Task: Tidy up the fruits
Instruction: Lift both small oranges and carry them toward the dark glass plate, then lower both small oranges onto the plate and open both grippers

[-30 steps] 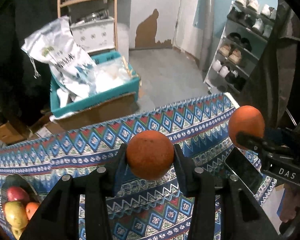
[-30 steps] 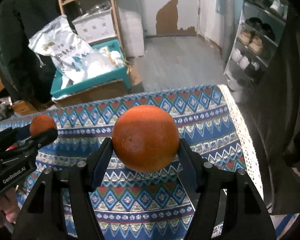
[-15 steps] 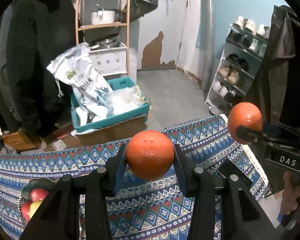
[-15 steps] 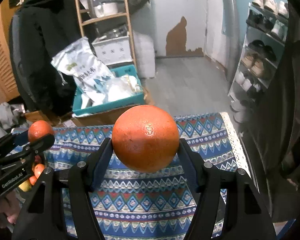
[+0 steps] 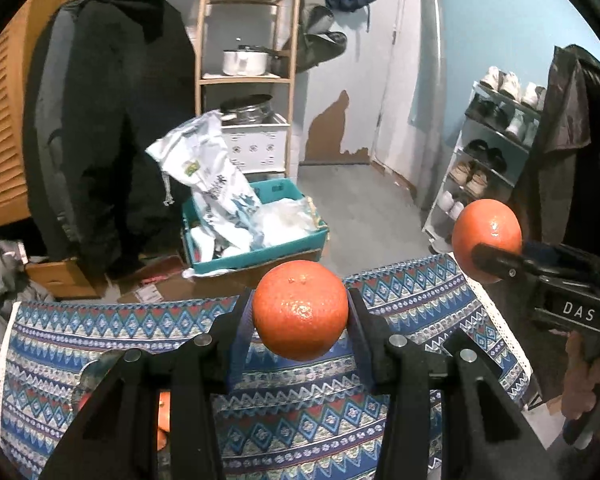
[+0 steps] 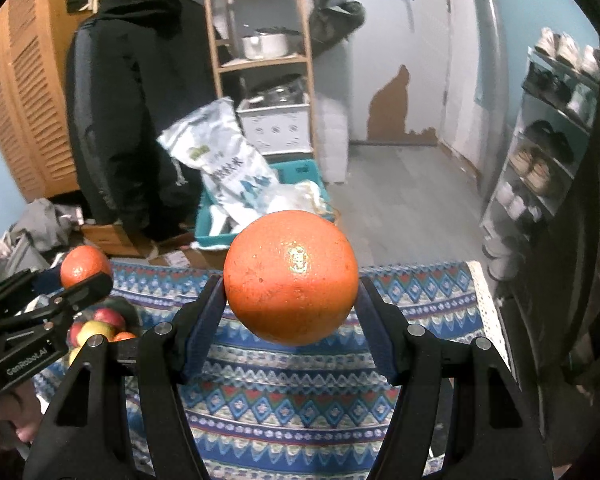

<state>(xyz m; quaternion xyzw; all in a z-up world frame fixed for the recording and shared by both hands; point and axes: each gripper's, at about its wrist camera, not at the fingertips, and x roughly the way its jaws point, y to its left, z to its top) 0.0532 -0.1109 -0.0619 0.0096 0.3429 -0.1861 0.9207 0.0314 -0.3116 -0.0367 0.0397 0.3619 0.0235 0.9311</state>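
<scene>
- Patterned tablecloth [image 6: 300, 412] spread over the table, filling the near half of both wrist views; white lace edge along the right side.
- Dark coat [image 5: 100, 120] hanging far left; wooden shelf unit [image 5: 248, 80] with a pot behind it; shoe rack [image 5: 488, 160] far right. Background only, no part in the task.
- Teal crate [image 5: 256, 236] with a white printed bag on the floor, beyond the far edge of the table.
- Fruit bowl [image 6: 120, 308] at the near-left of the table, holding red, yellow and orange fruit; partly hidden behind the left gripper in the right wrist view.
- Right gripper [image 6: 292, 304], jaws clamped on the large orange [image 6: 291, 276], held clear above the cloth, right of centre.
- Left gripper [image 5: 300, 316], jaws clamped on the small orange [image 5: 300, 310], likewise lifted off the cloth and positioned left of the other tool, nearer the bowl.
- Step in hand, as judged: transport phase. Both oranges gripped and carried, neither yet deposited.
- Next move, as judged: lower the small orange toward the bowl first, since nearest; open only once the fruit rests on the pile or in a free gap.
- Then bring the large orange leftward across the table, keeping the two tools apart to avoid collision over the bowl.
- Caution: round fruit on a heaped bowl likely to roll; release low and gently.
</scene>
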